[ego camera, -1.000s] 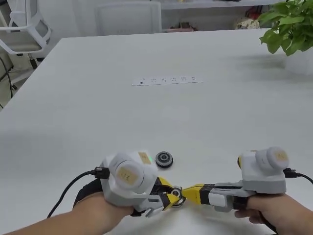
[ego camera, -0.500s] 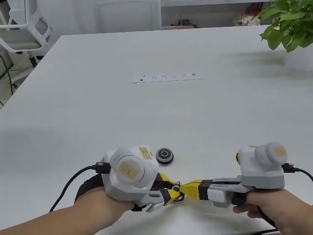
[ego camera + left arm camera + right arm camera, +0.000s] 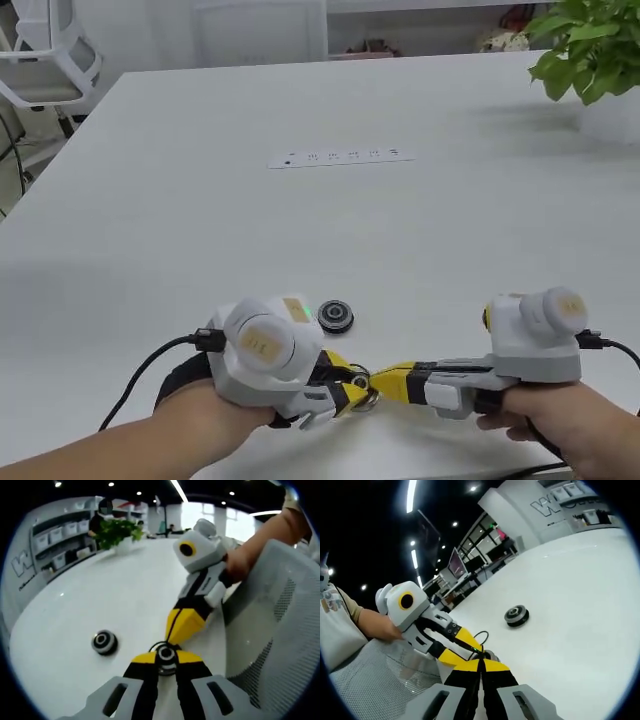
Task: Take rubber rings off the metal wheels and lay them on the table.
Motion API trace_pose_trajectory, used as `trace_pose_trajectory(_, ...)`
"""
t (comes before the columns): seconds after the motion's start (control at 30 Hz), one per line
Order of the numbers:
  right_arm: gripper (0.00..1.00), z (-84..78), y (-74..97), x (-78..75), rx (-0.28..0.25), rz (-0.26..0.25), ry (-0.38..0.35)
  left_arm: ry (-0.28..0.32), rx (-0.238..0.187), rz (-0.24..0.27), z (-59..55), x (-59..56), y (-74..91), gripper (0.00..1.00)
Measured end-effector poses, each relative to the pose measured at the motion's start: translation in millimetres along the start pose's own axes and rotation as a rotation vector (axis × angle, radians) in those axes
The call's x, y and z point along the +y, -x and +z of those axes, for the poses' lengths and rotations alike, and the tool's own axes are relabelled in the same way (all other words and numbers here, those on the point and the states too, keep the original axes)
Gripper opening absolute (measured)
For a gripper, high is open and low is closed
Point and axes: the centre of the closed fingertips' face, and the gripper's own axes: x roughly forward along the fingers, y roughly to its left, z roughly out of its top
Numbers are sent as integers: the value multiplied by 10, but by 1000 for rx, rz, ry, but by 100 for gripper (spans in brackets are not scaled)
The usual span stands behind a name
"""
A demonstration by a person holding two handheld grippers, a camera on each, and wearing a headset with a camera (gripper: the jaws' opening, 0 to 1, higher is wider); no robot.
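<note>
Closest to the person, the left gripper (image 3: 345,390) is clamped on a metal wheel (image 3: 166,658) just above the table (image 3: 300,230). The right gripper (image 3: 385,383), jaws pressed together, pinches the rubber ring (image 3: 156,644) looping off its rim. Over the last second neither has really shifted (the camera drifted slightly), so the ring looks stretched but not free. Just beyond lies a second wheel (image 3: 335,316), apparently with its ring still on.

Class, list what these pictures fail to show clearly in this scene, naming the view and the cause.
- Held wheel, head view: the left claw and right claw cover its rim.
- Right claw's catch, right gripper view: hidden behind its shut tips.
- Power strip, head view: markings too small to read.
</note>
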Motion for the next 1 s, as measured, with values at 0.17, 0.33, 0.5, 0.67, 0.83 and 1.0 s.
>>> trace_pose_trajectory(0.17, 0, 3, 8, -10, -2, -6, 4, -16, -7, -9, 3, -11, 2, 13)
trace_pose_trajectory(0.33, 0, 9, 12, 2, -2, -4, 8, -32, 0, -15, 5, -13, 3, 14)
trace_pose_trajectory(0.5, 0, 10, 13, 15, -1, 0, 12, -21, 3, -25, 14, -17, 35, 18)
trace_pose_trajectory(0.67, 0, 21, 23, 25, -4, 5, 18, -12, 6, -53, 34, -81, 105, 26)
trace_pose_trajectory(0.83, 0, 42, 31, 44, -10, 9, 22, -3, -2, -63, 81, -114, 188, 33)
trace_pose_trajectory(1.0, 0, 63, 40, 82, -7, 20, 34, 9, -18, -68, 150, -141, 313, 39)
